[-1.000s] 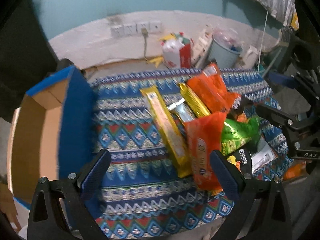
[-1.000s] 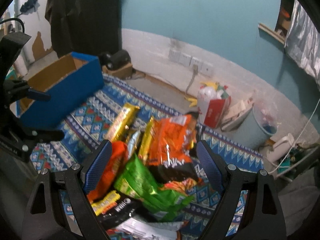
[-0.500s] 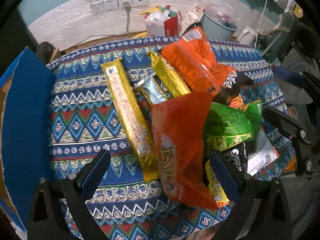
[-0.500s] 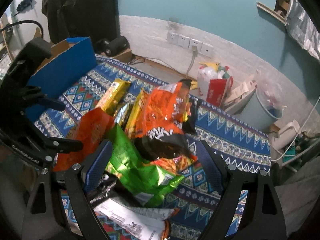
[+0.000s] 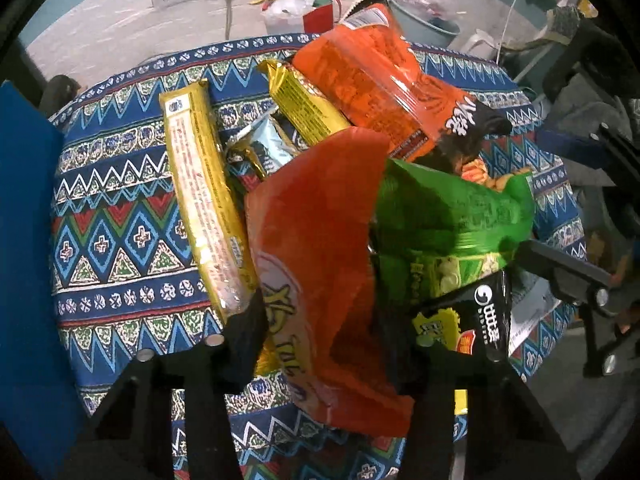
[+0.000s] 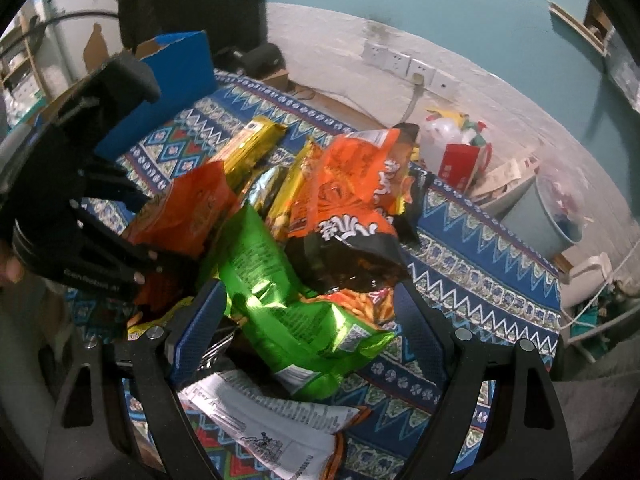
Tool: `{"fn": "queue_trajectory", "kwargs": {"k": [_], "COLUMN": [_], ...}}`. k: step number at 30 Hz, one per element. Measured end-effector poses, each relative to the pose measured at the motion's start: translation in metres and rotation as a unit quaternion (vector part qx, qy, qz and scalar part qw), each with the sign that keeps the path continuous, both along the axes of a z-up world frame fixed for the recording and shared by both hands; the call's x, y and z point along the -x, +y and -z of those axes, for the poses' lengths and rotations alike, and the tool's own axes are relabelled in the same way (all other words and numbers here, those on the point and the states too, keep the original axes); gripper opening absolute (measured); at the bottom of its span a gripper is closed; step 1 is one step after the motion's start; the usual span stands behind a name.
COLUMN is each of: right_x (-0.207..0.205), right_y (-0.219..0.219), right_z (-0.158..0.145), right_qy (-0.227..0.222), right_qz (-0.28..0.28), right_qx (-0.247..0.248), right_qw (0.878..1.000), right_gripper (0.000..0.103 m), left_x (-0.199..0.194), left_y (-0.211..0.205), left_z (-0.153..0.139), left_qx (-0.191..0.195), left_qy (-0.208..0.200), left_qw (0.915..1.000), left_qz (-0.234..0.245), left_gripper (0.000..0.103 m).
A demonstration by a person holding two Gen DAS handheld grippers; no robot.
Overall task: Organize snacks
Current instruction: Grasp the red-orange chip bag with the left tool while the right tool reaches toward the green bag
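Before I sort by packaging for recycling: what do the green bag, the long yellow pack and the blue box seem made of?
Green bag: thin glossy plastic film, likely; it crinkles and glints.
Long yellow pack: shiny metallised film, apparently; gold sheen, crimped end.
Blue box: cardboard, matt blue outside, brown at the torn edge.

Two orange bags [image 5: 320, 240], two gold bars [image 5: 204, 196]

Two black handheld grippers

The left gripper [image 5: 332, 332] has black fingers with silver screws; the right gripper [image 6: 308, 332] has black arms, silver screws and blue ribbed pads [image 6: 198, 330]. Faint white lettering marks the left gripper's body.
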State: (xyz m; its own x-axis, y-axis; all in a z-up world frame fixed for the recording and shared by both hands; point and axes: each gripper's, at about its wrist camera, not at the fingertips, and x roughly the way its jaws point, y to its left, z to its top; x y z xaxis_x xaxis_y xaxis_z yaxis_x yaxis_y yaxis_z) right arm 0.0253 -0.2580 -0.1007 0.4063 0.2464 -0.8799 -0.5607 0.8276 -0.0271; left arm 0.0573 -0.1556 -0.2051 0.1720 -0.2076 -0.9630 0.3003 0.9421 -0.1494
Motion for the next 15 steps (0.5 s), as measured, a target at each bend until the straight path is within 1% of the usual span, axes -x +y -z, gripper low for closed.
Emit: {"fn": "queue_trajectory", "kwargs": {"k": [2,4,7,11,13,15], "right_x": [0.002,0.005,0.007,0.004,0.004,0.001], "right_y": [0.005,0.009,0.017,0.026,0.029,0.035], "right_z": [0.003,0.006,0.012,0.023,0.026,0.032], "right_qy": [0.004,0.004,-0.004,0.000,0.001,0.009], "right_qz": [-0.013,-0.026,-0.045,-0.064,-0.068,-0.076], "right_qx": [0.007,0.018,0.041,0.074,0.078,0.083], "right_qw": [1.000,0.999,0.998,0.995,0.995,0.994], "right_gripper": [0.085,0.085,0.085,0.085,0.084,0.080], "left_x": [0.003,0.006,0.010,0.016,0.016,0.016], "left_y": [0.003,0.007,0.014,0.032,0.039,0.046], "left_z": [0.000,-0.001,-0.007,-0.021,-0.024,-0.027], "left_qx": [0.002,0.002,0.009,0.010,0.011,0.013], "left_qy": [-0.003,-0.005,-0.008,-0.019,-0.022,-0.024], "left_qw": [1.0000,1.0000,0.9999,0.9998,0.9997,0.9996], "left_qz": [0.000,0.004,0.007,0.004,0.001,-0.001], "left_gripper": [0.048,0.040,0.037,0.037,0.037,0.036]}}
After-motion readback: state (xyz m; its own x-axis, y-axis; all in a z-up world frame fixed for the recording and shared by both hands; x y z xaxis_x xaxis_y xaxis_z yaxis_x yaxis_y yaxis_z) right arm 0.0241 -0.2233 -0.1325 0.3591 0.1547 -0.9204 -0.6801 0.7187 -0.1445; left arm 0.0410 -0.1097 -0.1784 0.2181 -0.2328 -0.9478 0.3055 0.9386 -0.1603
